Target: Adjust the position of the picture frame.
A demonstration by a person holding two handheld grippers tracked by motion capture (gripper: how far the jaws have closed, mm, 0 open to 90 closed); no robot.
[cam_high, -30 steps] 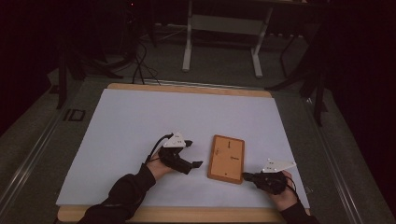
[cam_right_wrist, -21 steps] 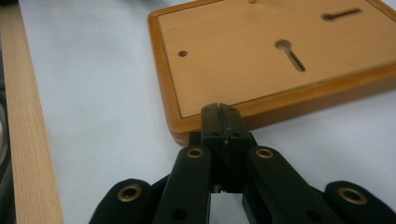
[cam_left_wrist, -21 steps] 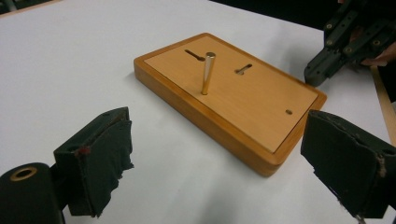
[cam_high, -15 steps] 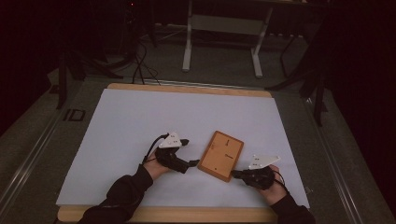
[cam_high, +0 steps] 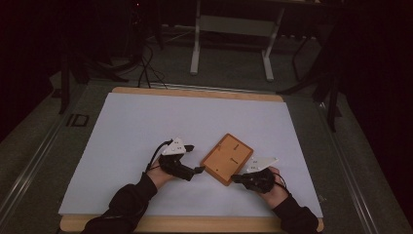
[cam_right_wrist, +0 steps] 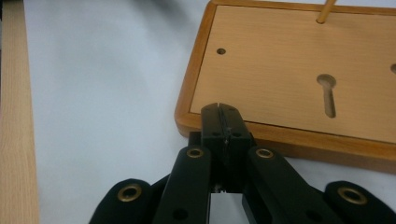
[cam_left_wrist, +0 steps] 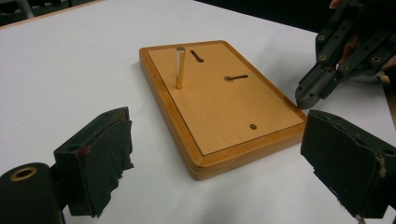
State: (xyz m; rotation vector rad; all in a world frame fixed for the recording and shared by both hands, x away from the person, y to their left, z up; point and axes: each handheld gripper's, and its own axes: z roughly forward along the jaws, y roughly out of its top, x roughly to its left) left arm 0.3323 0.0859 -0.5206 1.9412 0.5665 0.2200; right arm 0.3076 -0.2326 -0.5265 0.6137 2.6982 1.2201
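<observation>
A flat wooden board (cam_high: 227,158) lies askew on the white sheet; it carries a thin upright metal peg (cam_left_wrist: 180,67) and keyhole slots (cam_right_wrist: 328,93). My left gripper (cam_high: 195,158) rests just left of the board's near corner. It is open, its two padded jaws spread wide to either side of that corner (cam_left_wrist: 217,130) with nothing between them. My right gripper (cam_high: 234,178) is shut, and its closed tips (cam_right_wrist: 220,109) press against the board's (cam_right_wrist: 280,70) near edge by a corner. In the left gripper view the right gripper (cam_left_wrist: 308,98) shows beside the board (cam_left_wrist: 219,102).
The white sheet (cam_high: 146,126) covers most of a wooden table, whose bare edge (cam_high: 195,224) runs along the front. Dark floor, cables (cam_high: 146,68) and a white stand's legs (cam_high: 229,44) lie beyond the far edge.
My right gripper has slid left against the board, and the board has turned from square to slanted, its near end swinging toward my left gripper. The left hand has barely moved.
</observation>
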